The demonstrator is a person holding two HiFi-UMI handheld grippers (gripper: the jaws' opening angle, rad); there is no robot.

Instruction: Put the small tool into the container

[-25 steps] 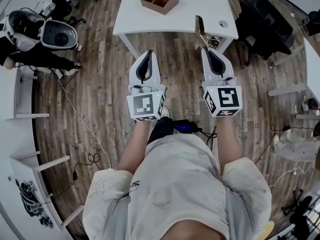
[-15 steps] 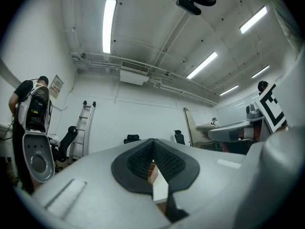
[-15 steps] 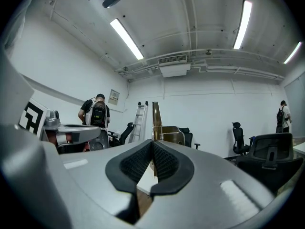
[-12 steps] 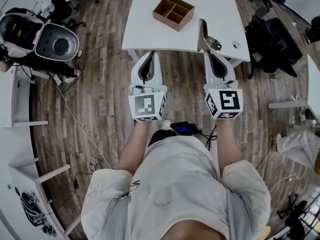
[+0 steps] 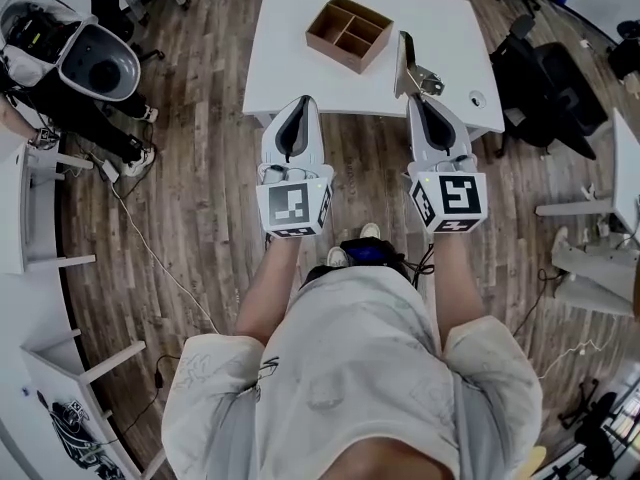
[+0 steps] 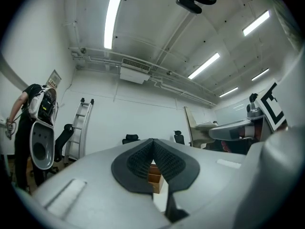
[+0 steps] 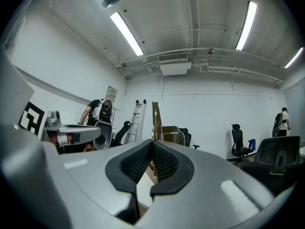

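Note:
A brown wooden container point(image 5: 348, 33) with several compartments sits on the white table point(image 5: 300, 63), toward its far side. My right gripper point(image 5: 415, 100) is shut on the small tool point(image 5: 404, 60), a thin brass-coloured blade with a metal part at its base, held upright over the table's near right edge. In the right gripper view the tool point(image 7: 156, 119) rises from between the closed jaws of that gripper point(image 7: 152, 144). My left gripper point(image 5: 300, 103) hovers at the table's near edge, shut and empty. Below its closed jaws in the left gripper view point(image 6: 153, 142), the container point(image 6: 154, 178) shows.
Black office chairs point(image 5: 545, 68) stand right of the table. A person wearing a grey-and-white backpack unit point(image 5: 90, 63) stands at the left, beside white shelving point(image 5: 40, 208). A cable point(image 5: 160, 248) trails over the wooden floor. A ladder point(image 6: 81, 128) leans on the far wall.
Both grippers have come forward to the table's near edge, and the table with the container has drawn closer. The tool has stayed in the right gripper. The person at left has shifted.

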